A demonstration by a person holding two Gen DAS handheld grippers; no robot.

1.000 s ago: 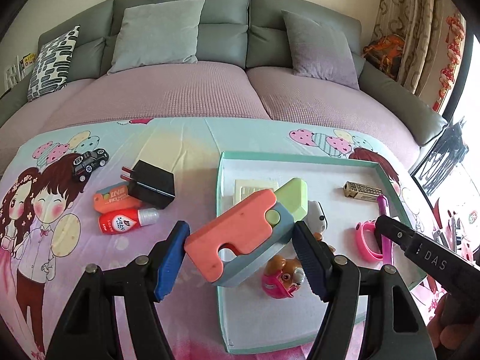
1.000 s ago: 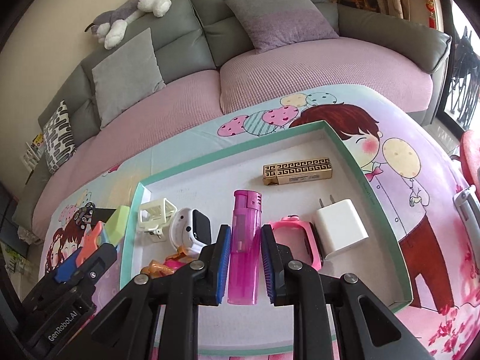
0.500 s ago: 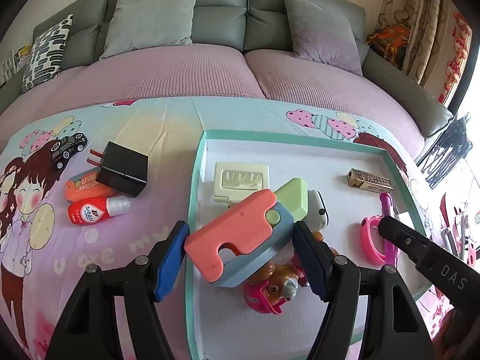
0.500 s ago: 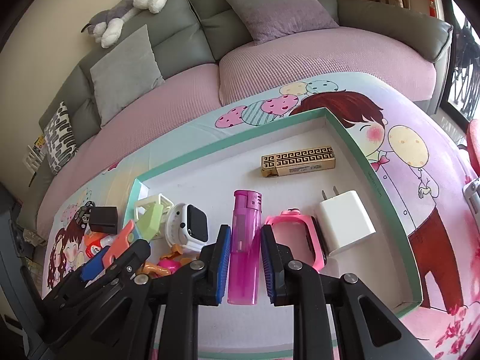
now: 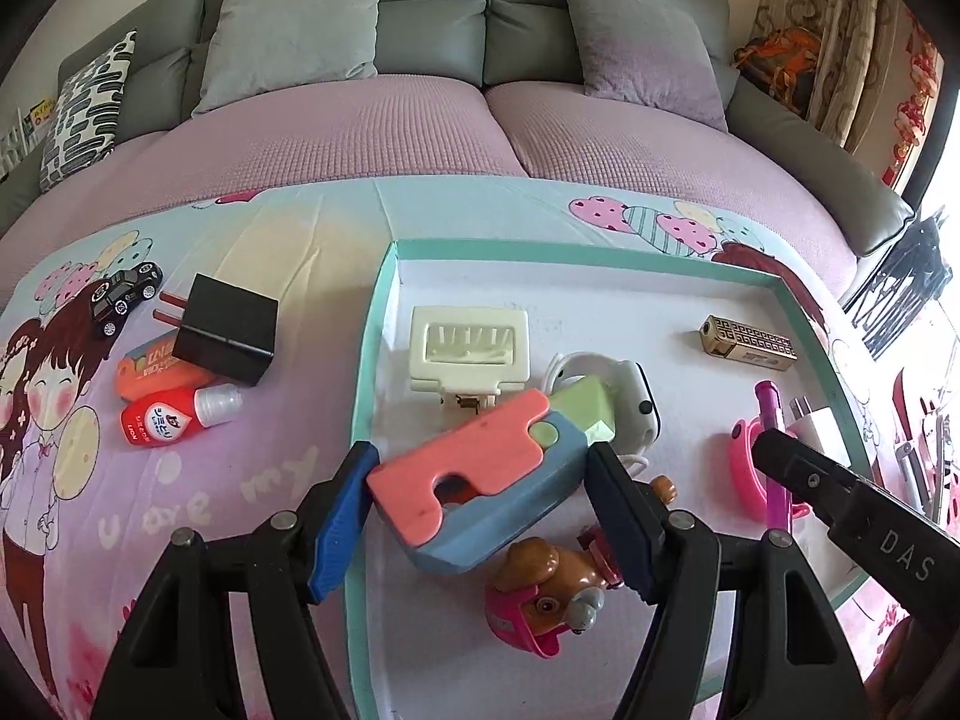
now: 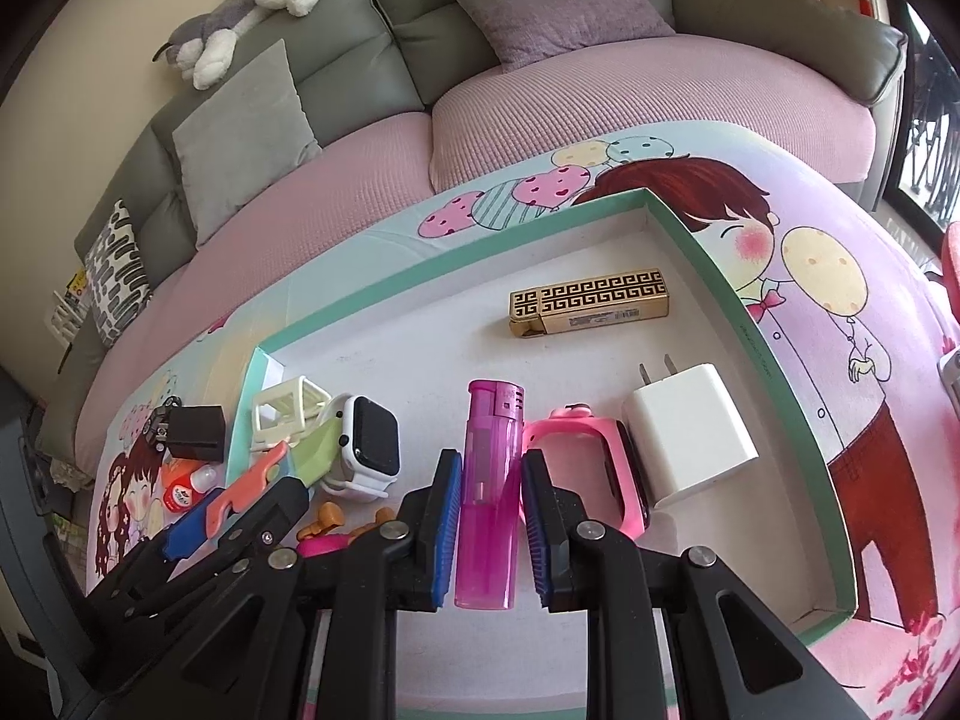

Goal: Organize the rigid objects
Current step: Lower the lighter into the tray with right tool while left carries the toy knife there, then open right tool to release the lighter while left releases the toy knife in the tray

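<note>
— Since a second ago, what's shifted?
— Both my grippers have slid further over the tray (image 5: 384, 312); its near left rim now sits under my left gripper (image 5: 480, 492).
— And the grips?
— Left is clamped on the coral-and-blue toy (image 5: 474, 480), held above the puppy figure (image 5: 546, 600). My right gripper (image 6: 492, 516) pinches the purple lighter (image 6: 489, 498), just left of the pink watch (image 6: 594, 468)
</note>
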